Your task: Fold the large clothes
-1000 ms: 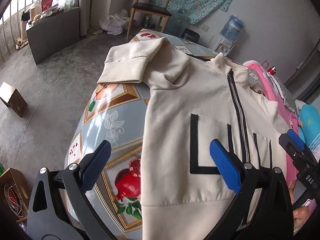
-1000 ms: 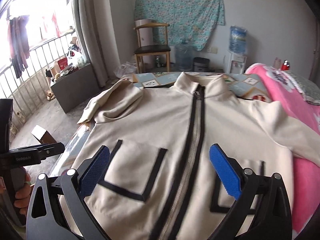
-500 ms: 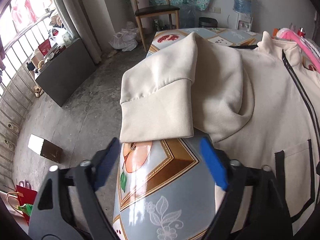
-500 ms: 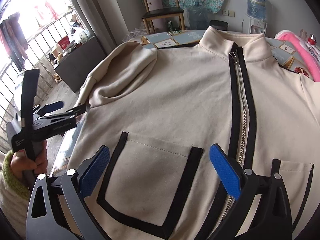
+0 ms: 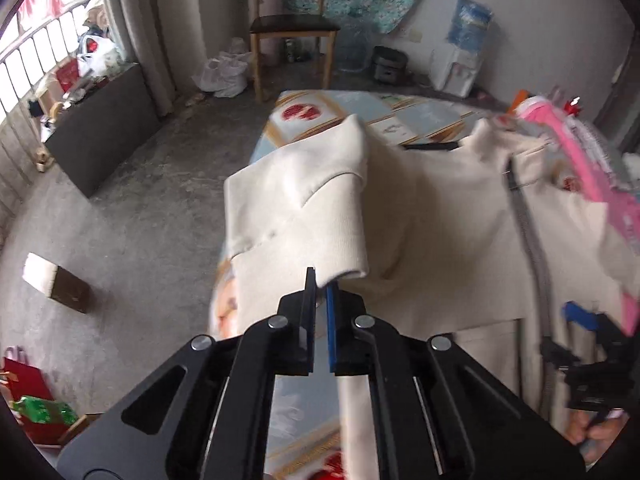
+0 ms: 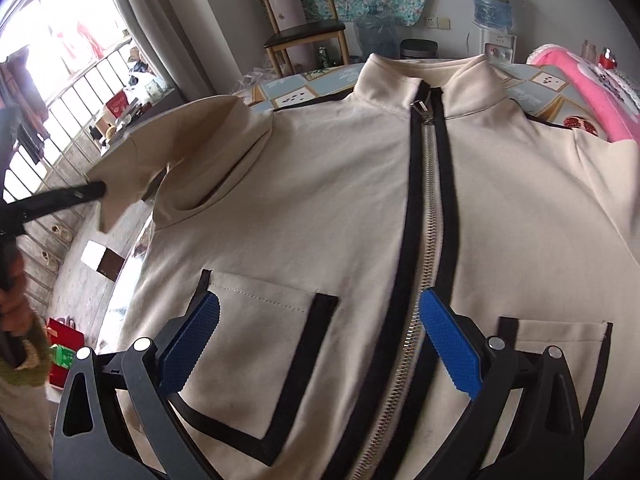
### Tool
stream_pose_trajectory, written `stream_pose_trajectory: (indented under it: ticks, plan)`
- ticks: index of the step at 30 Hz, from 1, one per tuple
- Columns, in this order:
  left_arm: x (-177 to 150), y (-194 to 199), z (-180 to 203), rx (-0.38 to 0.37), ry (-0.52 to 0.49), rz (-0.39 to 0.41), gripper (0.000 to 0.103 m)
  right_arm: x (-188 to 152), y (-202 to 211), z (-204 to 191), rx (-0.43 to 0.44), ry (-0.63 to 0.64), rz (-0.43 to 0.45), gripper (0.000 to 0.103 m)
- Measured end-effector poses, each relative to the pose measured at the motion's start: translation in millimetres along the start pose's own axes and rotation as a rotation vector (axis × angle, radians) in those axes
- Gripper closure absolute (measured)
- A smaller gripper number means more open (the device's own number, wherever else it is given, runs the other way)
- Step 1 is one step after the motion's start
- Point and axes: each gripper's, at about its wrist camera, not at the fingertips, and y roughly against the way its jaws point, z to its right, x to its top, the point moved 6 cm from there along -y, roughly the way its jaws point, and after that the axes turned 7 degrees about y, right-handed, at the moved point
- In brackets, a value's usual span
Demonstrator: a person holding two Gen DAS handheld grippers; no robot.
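A cream zip jacket with black trim lies face up on a patterned table. Its left sleeve is folded back, and the ribbed sleeve cuff is raised off the table. My left gripper has its jaws closing tight on the cuff's lower edge, which is pinched between the pads. In the right wrist view it holds the cuff up at the far left. My right gripper hangs open just above the jacket's chest pocket, beside the zipper, with nothing between its fingers.
A pink blanket lies along the table's right side. A wooden chair and a water dispenser stand behind the table. On the concrete floor to the left are a dark cabinet and a small cardboard box.
My left gripper moved from the jacket's hem up to the folded sleeve, shut on the cuff and lifted it. My right gripper came lower and closer over the pocket, still open.
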Motion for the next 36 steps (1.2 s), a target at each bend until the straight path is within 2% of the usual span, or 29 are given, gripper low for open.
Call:
stream_pose_trajectory:
  ticks: [3,6,8,10,12,14,16,18,21,23,25,27,28,30,33,36]
  plan:
    - [2.4,34.2,59.2,-0.261,-0.010,-0.024,0.099,-2.7,10.6,16.2,0.003,-0.029,0.015,0.006]
    - [-12.0,43.8,121.8,-0.474,-0.045,-0.078,0.098,-12.0,24.2,39.5,-0.008,-0.075,0.025,0.006]
    - [-29.5,34.3,156.3,-0.563,-0.060,-0.117,0.095,-21.2,32.6,59.7,-0.023,-0.117,0.021,0.006]
    - [-50.0,16.6,178.1,-0.580,-0.070,-0.165,0.085,-33.5,40.6,82.6,-0.040,-0.167,0.011,0.006]
    - [-70.8,2.2,185.7,-0.556,-0.065,-0.189,0.065,-44.8,47.2,101.2,-0.045,-0.208,-0.003,0.006]
    - [-86.8,-6.2,179.8,-0.505,-0.067,-0.181,0.058,-52.1,52.9,113.9,-0.034,-0.231,-0.007,0.006]
    - [-96.1,-12.7,167.4,-0.438,-0.064,-0.165,0.050,-56.3,57.2,122.3,0.013,-0.255,0.001,0.006]
    - [-108.6,-18.2,147.6,-0.318,-0.068,-0.136,0.041,-55.1,58.6,124.2,0.121,-0.297,0.016,0.006]
    - [-116.3,-34.3,106.8,-0.115,-0.085,-0.133,0.038,-49.6,54.6,115.4,0.296,-0.364,0.027,0.006]
    - [-118.7,-47.0,86.8,-0.027,-0.083,-0.142,0.038,-44.2,48.8,103.7,0.397,-0.401,0.029,0.010]
    - [-119.7,-59.5,70.8,0.000,-0.063,-0.153,0.036,-37.4,40.8,94.4,0.480,-0.444,0.016,0.012]
    - [-119.8,-69.0,59.9,0.003,-0.043,-0.149,0.028,-35.4,29.1,84.8,0.522,-0.484,-0.024,0.021]
    - [-117.8,-69.2,59.0,-0.003,-0.054,-0.118,0.024,-35.1,22.0,80.5,0.531,-0.494,-0.045,0.022]
    - [-117.3,-74.6,55.6,0.034,-0.079,-0.113,0.019,-37.1,10.6,75.3,0.531,-0.516,-0.082,0.029]
    - [-116.8,-77.2,57.8,0.027,-0.111,-0.097,0.013,-44.0,-6.9,68.2,0.513,-0.545,-0.133,0.038]
    - [-120.4,-78.2,62.6,0.015,-0.136,-0.095,0.007,-44.7,-12.8,70.2,0.480,-0.558,-0.135,0.049]
